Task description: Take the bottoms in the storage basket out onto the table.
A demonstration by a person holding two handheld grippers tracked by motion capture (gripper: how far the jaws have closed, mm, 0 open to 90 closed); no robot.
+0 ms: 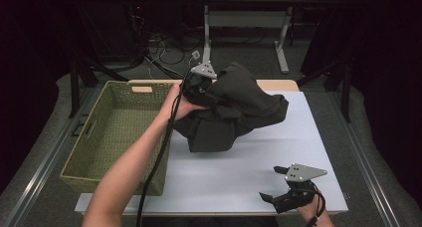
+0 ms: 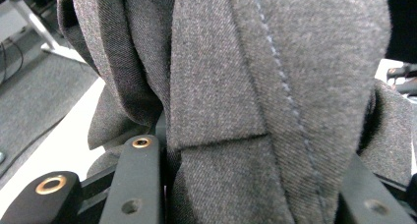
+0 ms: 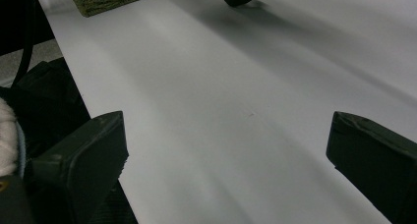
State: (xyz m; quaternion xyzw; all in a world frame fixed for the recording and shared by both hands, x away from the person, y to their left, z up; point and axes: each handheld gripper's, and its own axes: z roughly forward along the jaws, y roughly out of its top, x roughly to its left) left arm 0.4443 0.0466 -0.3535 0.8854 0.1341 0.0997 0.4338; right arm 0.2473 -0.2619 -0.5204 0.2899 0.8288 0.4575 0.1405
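Beside basket (image 1: 115, 132): left hand-held gripper (image 1: 206, 90) clamps grey garment (image 1: 234, 110); right hand-held gripper (image 1: 273, 184) wide, empty.

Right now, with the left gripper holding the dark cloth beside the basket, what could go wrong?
1. The left gripper pinches one thick fold of the cloth; the rest hangs loose and could drag on the table or slip out.
2. The loose cloth could catch on the rim of the basket and tip it.
3. The right gripper rests open and far away, so it cannot support the cloth.
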